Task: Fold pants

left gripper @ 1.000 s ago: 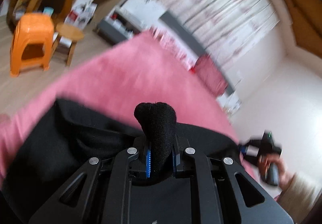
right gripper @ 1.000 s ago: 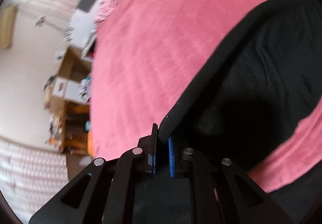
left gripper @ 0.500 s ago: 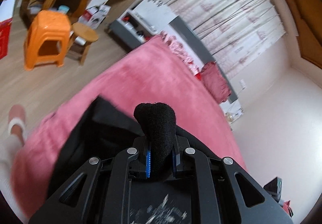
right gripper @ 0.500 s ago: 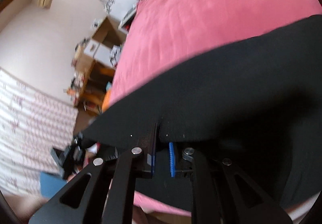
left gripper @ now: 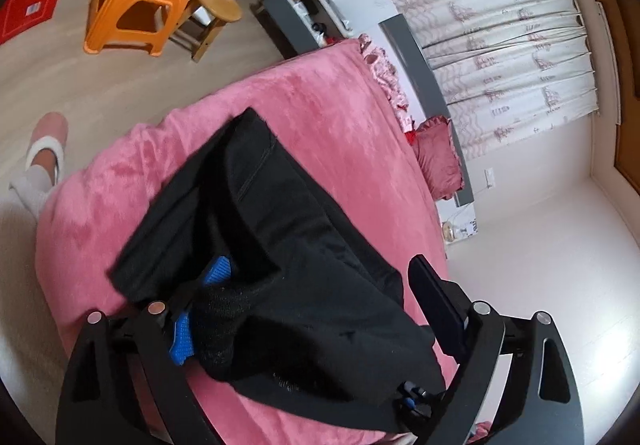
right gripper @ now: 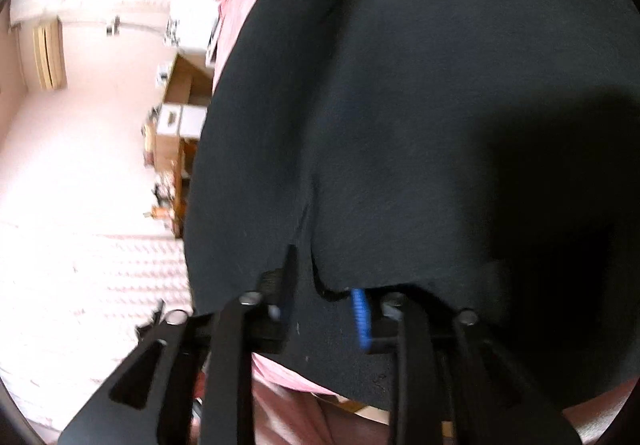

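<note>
The black pants (left gripper: 280,229) lie folded in a long pile on the pink bed cover (left gripper: 320,105). My left gripper (left gripper: 320,285) is open, its fingers spread wide over the near end of the pants; cloth lies loose between them and partly covers the left blue pad (left gripper: 218,271). In the right wrist view the pants (right gripper: 420,105) fill most of the frame. My right gripper (right gripper: 324,285) is open a little, and the cloth edge drapes over the fingertips.
An orange plastic stool (left gripper: 140,1) and a small wooden stool (left gripper: 216,9) stand on the wood floor beyond the bed. A person's slippered foot (left gripper: 46,145) is at the bed's left side. A red pillow (left gripper: 436,157) lies at the headboard.
Both grippers were shut on the pants and carried them over the bed. Now both have opened and the pants lie folded on the cover.
</note>
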Demonstrator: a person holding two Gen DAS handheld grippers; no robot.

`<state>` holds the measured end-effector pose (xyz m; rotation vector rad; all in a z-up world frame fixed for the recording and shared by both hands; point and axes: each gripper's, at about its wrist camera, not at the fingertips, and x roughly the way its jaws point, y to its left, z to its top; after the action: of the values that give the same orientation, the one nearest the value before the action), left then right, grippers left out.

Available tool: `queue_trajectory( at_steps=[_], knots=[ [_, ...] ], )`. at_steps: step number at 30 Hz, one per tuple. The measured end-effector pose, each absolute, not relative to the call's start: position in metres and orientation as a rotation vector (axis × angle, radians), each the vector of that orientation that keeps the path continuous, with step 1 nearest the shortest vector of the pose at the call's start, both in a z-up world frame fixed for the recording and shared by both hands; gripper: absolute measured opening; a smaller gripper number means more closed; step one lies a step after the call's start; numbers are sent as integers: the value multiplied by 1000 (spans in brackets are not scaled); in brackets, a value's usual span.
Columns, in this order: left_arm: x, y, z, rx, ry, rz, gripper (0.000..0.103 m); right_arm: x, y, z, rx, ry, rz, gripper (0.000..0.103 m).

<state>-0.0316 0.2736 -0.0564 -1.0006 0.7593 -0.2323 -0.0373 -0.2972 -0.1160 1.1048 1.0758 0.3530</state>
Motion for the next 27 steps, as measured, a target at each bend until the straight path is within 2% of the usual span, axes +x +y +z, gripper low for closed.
queue_trajectory(
  at_steps=[1,4,6,7,8,9,10,11,13,14,18,21,24,27],
  knots=[
    [-33,274,-57,-1014,764,-228,90,-38,-299,-116,1119,1060,345,39],
    [-35,282,-60,-1094,750,-211,90,-43,-310,-111,1138,994,292,44],
    [-34,284,-63,-1123,751,-198,90,-46,-318,-109,1137,962,259,44],
    [-32,283,-63,-1111,765,-194,90,-46,-323,-108,1134,943,236,39],
    [-29,280,-61,-1077,783,-185,85,-46,-327,-108,1123,928,203,35],
    [-26,277,-60,-1040,800,-167,79,-50,-329,-104,1108,919,179,24],
    [-20,271,-57,-950,849,-118,62,-49,-331,-101,1075,912,146,14],
    [-16,269,-58,-902,879,-94,39,-47,-332,-99,1052,906,131,11],
    [-9,270,-60,-876,904,-83,15,-42,-337,-90,1015,885,120,7],
    [-6,274,-58,-904,887,-89,8,-38,-337,-84,1002,873,121,7],
    [9,292,-32,-964,768,-104,7,-30,-347,-31,956,745,169,7],
    [10,298,2,-911,676,-153,7,-36,-348,0,899,697,231,7],
    [-3,304,8,-816,689,-133,7,-48,-339,2,821,776,259,7],
    [-14,305,-14,-754,780,-75,7,-54,-328,-30,756,917,224,7]
  ],
)
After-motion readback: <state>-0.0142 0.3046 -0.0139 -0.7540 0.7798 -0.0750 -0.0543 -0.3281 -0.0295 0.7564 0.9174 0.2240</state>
